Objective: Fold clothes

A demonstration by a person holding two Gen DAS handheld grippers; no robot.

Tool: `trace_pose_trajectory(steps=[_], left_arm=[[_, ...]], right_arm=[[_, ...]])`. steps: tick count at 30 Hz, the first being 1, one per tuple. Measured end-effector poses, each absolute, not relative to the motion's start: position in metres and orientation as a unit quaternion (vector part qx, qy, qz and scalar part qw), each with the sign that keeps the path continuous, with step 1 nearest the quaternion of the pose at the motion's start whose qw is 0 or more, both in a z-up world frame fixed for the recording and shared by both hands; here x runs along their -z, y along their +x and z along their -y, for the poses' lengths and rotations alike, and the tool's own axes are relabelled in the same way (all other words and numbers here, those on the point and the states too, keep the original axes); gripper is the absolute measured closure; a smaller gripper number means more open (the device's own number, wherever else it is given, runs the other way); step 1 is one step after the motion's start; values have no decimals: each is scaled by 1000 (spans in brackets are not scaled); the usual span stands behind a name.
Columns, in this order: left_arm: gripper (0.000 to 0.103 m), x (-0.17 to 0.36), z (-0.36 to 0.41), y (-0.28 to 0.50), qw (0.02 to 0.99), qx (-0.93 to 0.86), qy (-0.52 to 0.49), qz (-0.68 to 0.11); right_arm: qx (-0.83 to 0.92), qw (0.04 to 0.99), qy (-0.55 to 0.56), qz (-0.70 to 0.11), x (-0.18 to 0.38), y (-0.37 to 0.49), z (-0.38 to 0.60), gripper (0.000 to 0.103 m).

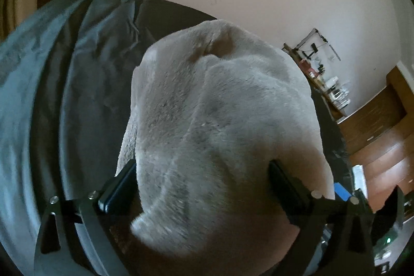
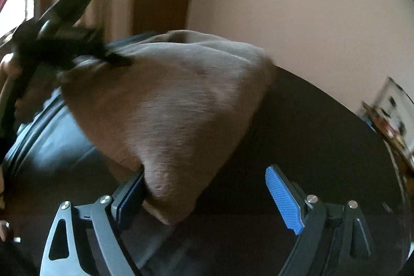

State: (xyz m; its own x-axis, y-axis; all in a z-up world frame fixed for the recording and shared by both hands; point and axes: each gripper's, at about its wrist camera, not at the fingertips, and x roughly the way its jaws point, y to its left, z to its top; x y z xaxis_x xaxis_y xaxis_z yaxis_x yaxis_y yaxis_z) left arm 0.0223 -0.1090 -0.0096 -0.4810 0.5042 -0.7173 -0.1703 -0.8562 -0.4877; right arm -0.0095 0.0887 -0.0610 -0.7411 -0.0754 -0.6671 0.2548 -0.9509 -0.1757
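The left gripper [image 1: 204,188] has its jaws spread wide, with a thick fold of the fleece garment [image 1: 220,120] bulging up between them; whether the pads press on it cannot be told. The pale grey-beige garment fills the middle of the left wrist view and lies heaped on a dark table [image 1: 165,14]. A grey-blue cloth [image 1: 51,69] covers the left of that frame, and a cluttered shelf [image 1: 320,74] stands at the right by the wall.

The right gripper [image 2: 212,195] is released: its blue pad [image 2: 283,201] at lower right stands clear, while the garment's corner [image 2: 165,198] rests against the left finger. The left gripper [image 2: 59,35] shows blurred at upper left.
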Motion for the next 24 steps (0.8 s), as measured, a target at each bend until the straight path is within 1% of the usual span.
trace_pose_trajectory(steps=[2, 3, 9, 11, 13, 14, 17, 21, 24], left_arm=[[3, 10, 109, 23, 203, -843, -465, 178], [3, 10, 109, 24, 202, -844, -464, 176], [3, 0, 116, 28, 208, -843, -459, 189], [3, 0, 115, 29, 209, -845, -456, 183], [3, 1, 113, 30, 210, -847, -455, 176], [3, 4, 111, 29, 206, -848, -459, 170], [3, 12, 111, 25, 210, -840, -468, 178], [3, 16, 102, 26, 208, -846, -466, 155], [3, 16, 101, 28, 208, -849, -464, 148]], right_arm=[[922, 79, 361, -113, 62, -8, -99, 9], [922, 80, 361, -118, 62, -4, -98, 8], [912, 136, 346, -175, 60, 18, -72, 8], [907, 113, 352, -200, 66, 15, -69, 8], [907, 77, 360, -205, 72, 7, -75, 8], [910, 64, 362, -193, 72, 3, -81, 8], [925, 42, 357, -121, 63, -1, -108, 8], [932, -5, 354, -79, 59, 0, -139, 8], [925, 0, 376, -51, 69, -5, -151, 8]])
